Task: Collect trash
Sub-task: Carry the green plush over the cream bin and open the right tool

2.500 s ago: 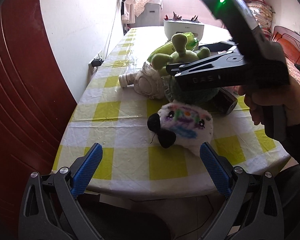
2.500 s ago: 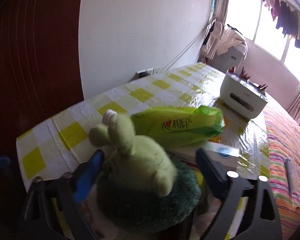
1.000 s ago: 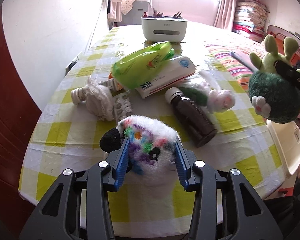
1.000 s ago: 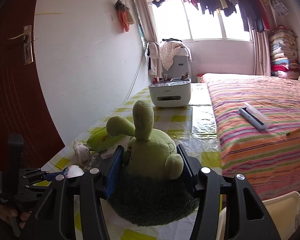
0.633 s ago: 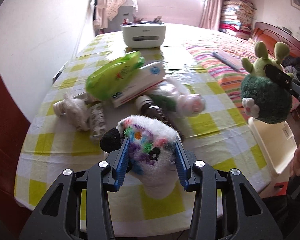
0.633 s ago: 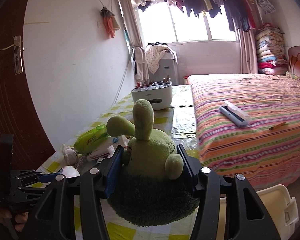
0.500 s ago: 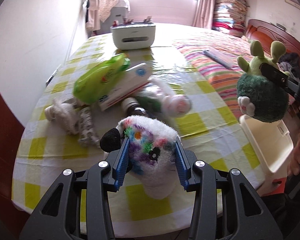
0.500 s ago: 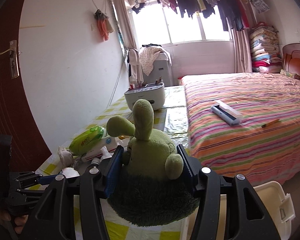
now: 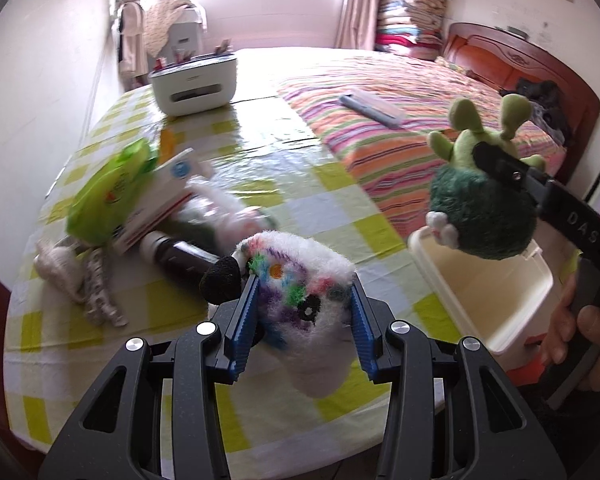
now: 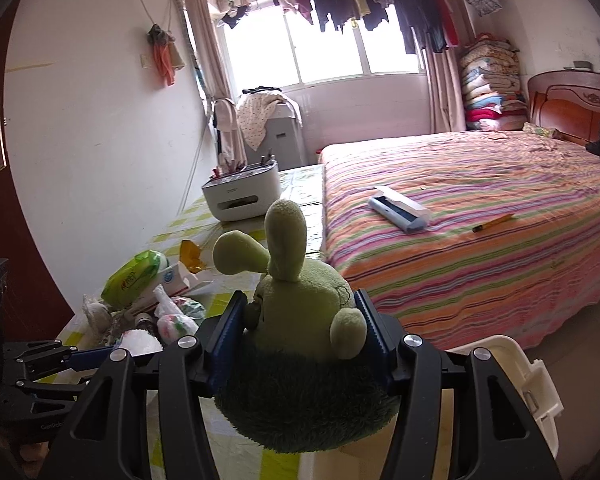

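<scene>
Bin (image 9: 496, 292) partly hidden behind green plush (image 9: 482, 216).

Fuzzy plush toy (image 9: 300, 280); glossy, seemingly plastic tablecloth (image 9: 260, 152).

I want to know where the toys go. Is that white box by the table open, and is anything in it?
Open: the box has no lid on top. The part inside that shows looks bare.

The bench's (image 9: 260, 168) near-left part is crowded: a dark bottle (image 9: 180, 254), a white box (image 9: 160, 200) and a green packet (image 9: 108, 196) lie heaped together. Its middle and right edge beside the bed (image 9: 400, 132) lie bare. The open white bin (image 9: 488, 280) stands off the near-right corner
</scene>
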{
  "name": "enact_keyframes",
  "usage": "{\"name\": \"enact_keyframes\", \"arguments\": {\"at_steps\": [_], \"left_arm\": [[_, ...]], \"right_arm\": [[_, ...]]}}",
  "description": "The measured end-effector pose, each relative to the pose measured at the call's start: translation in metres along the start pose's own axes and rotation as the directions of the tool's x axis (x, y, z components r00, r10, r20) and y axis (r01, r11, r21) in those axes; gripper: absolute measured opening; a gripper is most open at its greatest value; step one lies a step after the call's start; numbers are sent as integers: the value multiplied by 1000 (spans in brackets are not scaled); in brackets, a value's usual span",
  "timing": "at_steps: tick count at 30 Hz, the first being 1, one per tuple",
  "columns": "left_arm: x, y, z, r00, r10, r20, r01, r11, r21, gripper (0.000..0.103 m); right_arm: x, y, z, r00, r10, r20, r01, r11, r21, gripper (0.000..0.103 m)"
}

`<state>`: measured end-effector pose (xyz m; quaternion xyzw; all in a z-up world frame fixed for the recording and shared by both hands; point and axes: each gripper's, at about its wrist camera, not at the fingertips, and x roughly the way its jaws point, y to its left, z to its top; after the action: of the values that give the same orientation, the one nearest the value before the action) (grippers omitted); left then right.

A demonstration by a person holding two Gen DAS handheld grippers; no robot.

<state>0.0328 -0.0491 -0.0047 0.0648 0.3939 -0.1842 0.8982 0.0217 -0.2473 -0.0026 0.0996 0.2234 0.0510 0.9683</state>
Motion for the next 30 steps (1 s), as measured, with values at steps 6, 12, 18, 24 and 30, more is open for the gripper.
{"name": "enact_keyframes", "arguments": {"at_steps": [6, 12, 18, 24, 30], "left_arm": [[6, -31, 10, 997, -74, 5, 74, 997, 39, 42], [11, -63, 15, 990, -139, 3, 138, 987, 82, 42], [15, -89, 22, 983, -184, -2, 183, 975, 126, 42], [21, -110, 26, 978, -208, -14, 207, 965, 163, 42], [32, -123, 27, 974, -223, -39, 227, 957, 180, 43]], "right_arm": [[-9, -22, -4, 998, -68, 8, 68, 997, 37, 53], [-17, -46, -8, 991, -137, -1, 137, 988, 77, 53], [-25, -63, -11, 980, -198, -16, 198, 972, 123, 54], [-32, -77, -16, 971, -239, -33, 241, 957, 163, 55], [-38, -91, -20, 964, -262, -40, 264, 944, 200, 58]]}}
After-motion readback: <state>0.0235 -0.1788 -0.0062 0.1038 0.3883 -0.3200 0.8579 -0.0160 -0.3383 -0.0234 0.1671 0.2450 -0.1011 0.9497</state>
